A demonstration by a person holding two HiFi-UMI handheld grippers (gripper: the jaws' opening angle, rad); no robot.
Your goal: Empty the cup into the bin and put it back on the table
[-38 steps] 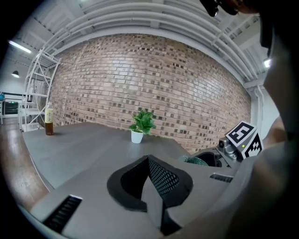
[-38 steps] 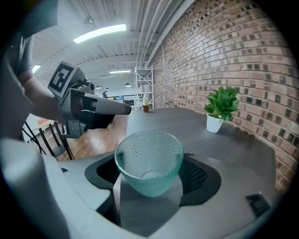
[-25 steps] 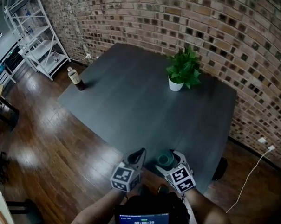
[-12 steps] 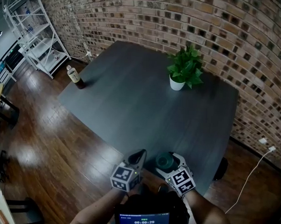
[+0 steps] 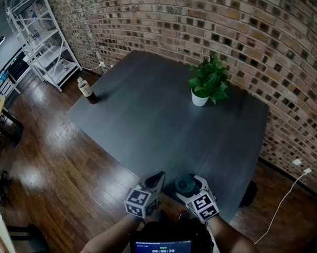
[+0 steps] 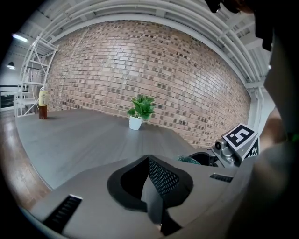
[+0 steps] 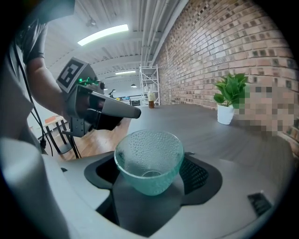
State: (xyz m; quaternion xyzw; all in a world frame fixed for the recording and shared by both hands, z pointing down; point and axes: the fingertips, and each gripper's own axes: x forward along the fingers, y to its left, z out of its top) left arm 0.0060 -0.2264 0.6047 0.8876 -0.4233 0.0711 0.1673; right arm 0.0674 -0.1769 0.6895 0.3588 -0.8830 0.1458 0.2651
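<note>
Right claw (image 7: 150, 183) grasps the empty-looking cup (image 7: 148, 156) upright at the counter (image 5: 164, 116) edge, probably for set-down; left claw (image 6: 152, 183) clenched, empty, aside.

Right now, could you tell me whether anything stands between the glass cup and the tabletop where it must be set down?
Nothing visible does. The glass cup sits in the right gripper's jaws at the table's near edge. The potted plant and bottle stand far off, and the left gripper is beside it.
</note>
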